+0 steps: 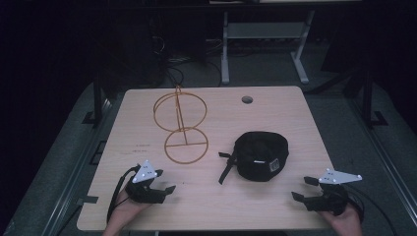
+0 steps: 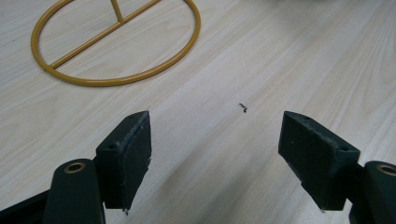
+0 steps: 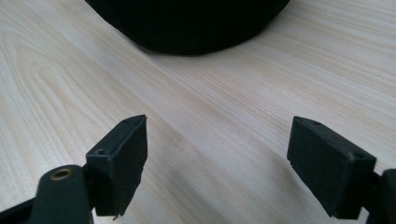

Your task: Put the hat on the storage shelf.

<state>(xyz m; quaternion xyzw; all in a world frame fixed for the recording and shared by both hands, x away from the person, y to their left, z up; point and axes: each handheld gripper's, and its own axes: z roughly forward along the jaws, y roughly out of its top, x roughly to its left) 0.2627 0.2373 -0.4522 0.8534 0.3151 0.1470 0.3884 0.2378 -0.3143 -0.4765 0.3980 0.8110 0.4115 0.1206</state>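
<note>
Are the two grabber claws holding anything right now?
No, nothing is held. The left gripper and right gripper both stand open over the bare table, apart from the black cap and gold wire stand.

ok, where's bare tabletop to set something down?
Free: the near strip between the left gripper and right gripper, and the far right corner past the round cable hole. Crowded: mid-table, where the gold wire ring stand and black fabric cap sit.
</note>
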